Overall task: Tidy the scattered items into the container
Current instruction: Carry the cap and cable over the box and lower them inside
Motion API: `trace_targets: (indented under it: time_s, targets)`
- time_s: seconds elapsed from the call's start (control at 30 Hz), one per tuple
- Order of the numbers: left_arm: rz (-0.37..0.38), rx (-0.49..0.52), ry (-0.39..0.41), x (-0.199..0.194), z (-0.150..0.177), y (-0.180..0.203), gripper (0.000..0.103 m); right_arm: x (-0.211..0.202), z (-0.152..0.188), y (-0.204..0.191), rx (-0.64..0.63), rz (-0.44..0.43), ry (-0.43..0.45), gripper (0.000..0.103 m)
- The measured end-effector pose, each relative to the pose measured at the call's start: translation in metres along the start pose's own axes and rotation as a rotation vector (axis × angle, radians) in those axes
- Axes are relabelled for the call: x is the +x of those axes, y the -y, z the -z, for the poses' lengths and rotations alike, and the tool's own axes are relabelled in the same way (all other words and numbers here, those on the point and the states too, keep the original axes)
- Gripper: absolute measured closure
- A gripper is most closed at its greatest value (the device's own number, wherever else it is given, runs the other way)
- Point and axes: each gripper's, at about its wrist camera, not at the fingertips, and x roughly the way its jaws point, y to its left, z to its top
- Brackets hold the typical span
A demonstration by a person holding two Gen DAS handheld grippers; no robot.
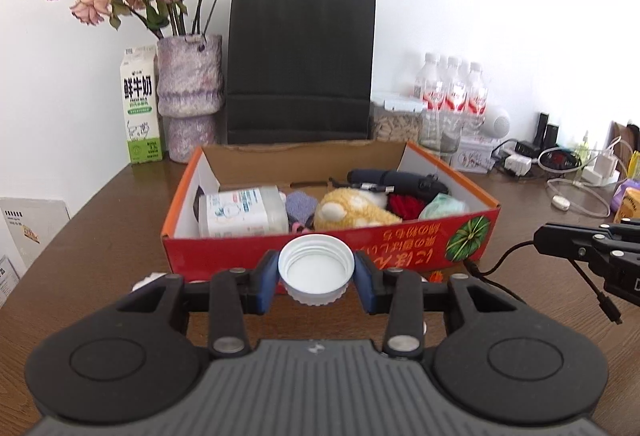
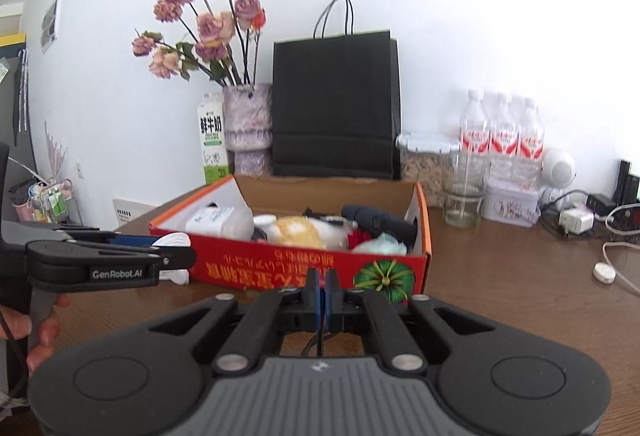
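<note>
Only in the right wrist view are fingers of a hand seen, wrapped on the left gripper's handle. Only in the left wrist view is the black cable seen hanging from the right gripper.

Left gripper is angled slightly down, pads clamped on a white bottle cap, held just before the red box. Right gripper is pinched together on the cable.

In the box: white bottle, yellow plush, black folded umbrella, red cloth.
</note>
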Motion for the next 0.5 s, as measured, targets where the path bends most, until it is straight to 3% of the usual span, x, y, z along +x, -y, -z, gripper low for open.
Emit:
trace_targets:
  time_s: [0.23,0.5]
  targets:
    - [0.025,-0.020,0.070,-0.029,-0.020,-0.002,0.063,-0.021,-0.027,-0.010,-0.036,-0.007,0.072,0.102]
    - [0.049,-0.043,0.142,-0.042,-0.050,-0.009,0.063,-0.026,-0.080,-0.011,-0.050,-0.003,0.185,0.103]
